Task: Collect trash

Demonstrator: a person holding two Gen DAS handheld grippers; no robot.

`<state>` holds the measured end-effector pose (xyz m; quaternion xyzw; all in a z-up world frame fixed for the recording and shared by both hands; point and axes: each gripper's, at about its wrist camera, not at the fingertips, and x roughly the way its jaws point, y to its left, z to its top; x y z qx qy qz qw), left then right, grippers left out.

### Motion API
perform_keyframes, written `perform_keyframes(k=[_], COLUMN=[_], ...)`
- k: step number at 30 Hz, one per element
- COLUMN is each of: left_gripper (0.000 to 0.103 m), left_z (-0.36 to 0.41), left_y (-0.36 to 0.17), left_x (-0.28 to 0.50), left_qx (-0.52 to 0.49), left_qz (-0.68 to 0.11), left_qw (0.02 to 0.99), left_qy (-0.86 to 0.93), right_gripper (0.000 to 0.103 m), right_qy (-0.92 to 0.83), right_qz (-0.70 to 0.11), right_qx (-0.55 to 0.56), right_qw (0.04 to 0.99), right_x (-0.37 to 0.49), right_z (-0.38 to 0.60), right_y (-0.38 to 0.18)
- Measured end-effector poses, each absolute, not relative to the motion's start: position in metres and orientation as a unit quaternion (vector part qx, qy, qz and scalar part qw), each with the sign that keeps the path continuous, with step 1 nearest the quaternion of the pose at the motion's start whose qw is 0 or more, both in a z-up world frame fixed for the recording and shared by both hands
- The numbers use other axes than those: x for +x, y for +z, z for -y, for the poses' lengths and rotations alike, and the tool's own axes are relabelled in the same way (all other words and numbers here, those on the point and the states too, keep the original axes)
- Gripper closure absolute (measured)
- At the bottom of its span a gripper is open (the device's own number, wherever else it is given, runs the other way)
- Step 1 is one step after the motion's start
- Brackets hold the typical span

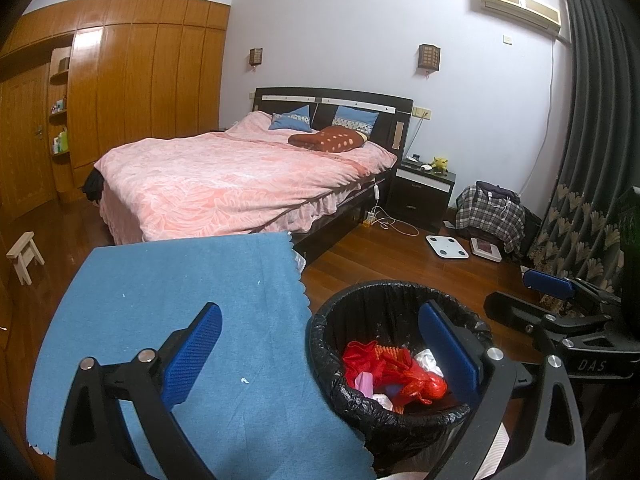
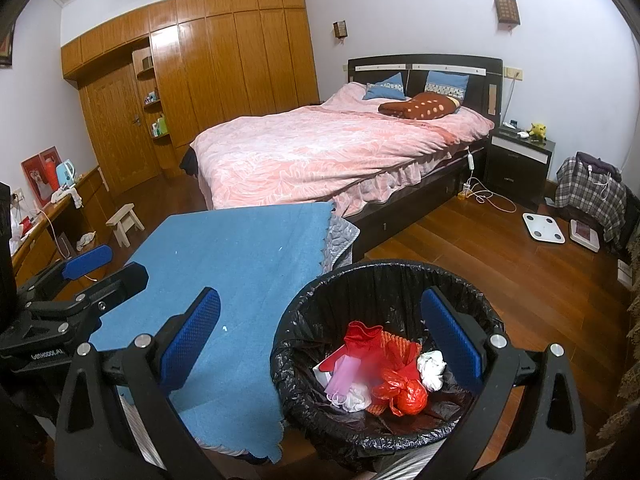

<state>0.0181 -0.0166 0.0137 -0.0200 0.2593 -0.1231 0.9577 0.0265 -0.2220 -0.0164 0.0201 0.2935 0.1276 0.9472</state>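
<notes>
A round bin lined with a black bag (image 1: 336,392) (image 2: 292,384) stands on the wood floor beside a table covered in blue cloth (image 1: 180,312) (image 2: 240,272). Inside lie a red plastic bag (image 1: 416,380) (image 2: 400,392), red cloth (image 2: 364,340), a pink wrapper (image 2: 346,372) and white crumpled tissue (image 2: 431,368). My left gripper (image 1: 320,352) is open and empty, its jaws wide apart above the table edge and bin. My right gripper (image 2: 324,348) is open and empty, over the same spot. Small white scraps (image 1: 244,380) (image 2: 225,328) lie on the blue cloth.
A bed with a pink cover (image 1: 240,184) (image 2: 328,152) stands behind the table. A small wooden stool (image 1: 25,256) (image 2: 125,222), a white scale (image 1: 447,246) (image 2: 543,227), a black nightstand (image 1: 422,192) and a cable on the floor (image 1: 390,222) are around.
</notes>
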Motion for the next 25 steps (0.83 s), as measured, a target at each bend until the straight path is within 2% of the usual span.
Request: perform_keyframes(k=[25], left_gripper=[0.006], left_z=[0.0136], left_y=[0.0094], left_x=[0.0129], left_qx=[-0.022], left_qz=[-0.262], left_qw=[0.957], left_qy=[-0.123], right_gripper=[0.005], right_qy=[0.129], right_qz=[-0.295], right_qx=[0.019], right_qw=[0.947], right_x=[0.0253], right_z=[0.2182], right_y=[-0.0225])
